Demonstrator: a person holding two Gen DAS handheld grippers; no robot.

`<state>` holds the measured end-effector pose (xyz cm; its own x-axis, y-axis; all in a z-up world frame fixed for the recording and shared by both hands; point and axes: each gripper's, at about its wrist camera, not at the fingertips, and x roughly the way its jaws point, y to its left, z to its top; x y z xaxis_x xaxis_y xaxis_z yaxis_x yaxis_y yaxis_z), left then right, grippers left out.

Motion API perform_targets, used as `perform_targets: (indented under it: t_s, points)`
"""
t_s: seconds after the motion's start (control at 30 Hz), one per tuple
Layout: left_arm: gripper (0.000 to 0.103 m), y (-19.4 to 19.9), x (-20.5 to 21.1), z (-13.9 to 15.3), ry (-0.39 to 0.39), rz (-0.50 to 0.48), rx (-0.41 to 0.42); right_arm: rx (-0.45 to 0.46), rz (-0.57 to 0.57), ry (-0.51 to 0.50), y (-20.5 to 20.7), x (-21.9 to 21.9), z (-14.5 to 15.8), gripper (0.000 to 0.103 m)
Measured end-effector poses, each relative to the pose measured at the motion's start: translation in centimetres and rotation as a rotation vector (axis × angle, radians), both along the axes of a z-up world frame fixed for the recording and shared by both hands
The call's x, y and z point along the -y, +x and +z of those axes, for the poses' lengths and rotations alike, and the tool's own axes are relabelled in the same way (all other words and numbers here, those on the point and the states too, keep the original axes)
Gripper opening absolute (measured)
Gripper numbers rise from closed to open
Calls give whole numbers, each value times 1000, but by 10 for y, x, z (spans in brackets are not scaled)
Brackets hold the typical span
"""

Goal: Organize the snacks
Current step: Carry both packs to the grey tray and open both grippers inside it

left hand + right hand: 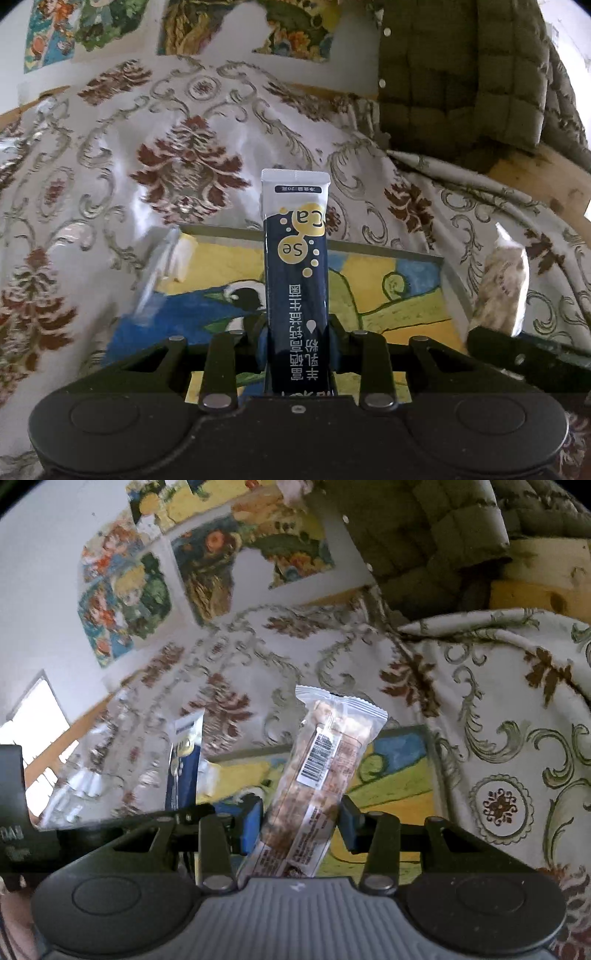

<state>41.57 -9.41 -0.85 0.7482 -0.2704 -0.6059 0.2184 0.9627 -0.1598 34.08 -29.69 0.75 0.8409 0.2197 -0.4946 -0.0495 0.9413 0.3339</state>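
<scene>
Inside, painted tray (448,269) lies bare

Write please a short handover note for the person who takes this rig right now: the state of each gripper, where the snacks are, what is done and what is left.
Left gripper: shut on the dark blue stick sachet, which points forward along the fingers.
Right gripper: shut on the clear-wrapped snack bar, tilted a little to the right.
Both hang above the colourful painted tray, which lies on the patterned tablecloth. A clear packet leans at the tray's left edge.
Done: both snacks are picked up.
Left: neither is set down yet; the tray below is probably where they go, but the views do not confirm it.
</scene>
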Motion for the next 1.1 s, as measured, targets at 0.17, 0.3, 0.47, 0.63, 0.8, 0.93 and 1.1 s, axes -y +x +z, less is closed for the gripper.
perform_targets:
  t_s: [0.17,0.3,0.47,0.63,0.8,0.93,1.1]
  points:
    - [32,15,22,-21,44,-11,-40,-51,-13,-6,16,9,-24,43]
    - [32,21,28,-34,49,-14,-79,-81,1,-17,21,12,-35,41]
    - [34,26,28,-45,50,-12,-132,-118,1,13,26,15,-45,43]
    - [42,26,27,-48,68,-8,-153,-117,-7,-29,24,13,-46,47]
    - [65,20,22,-42,79,10,-135,-103,-15,-91,19,8,-40,57]
    - [80,9,11,-30,73,47,-97,-72,-20,-119,11,7,-31,66]
    - [102,-17,-9,-5,50,141,-4,-23,-31,-153,-5,4,-15,87]
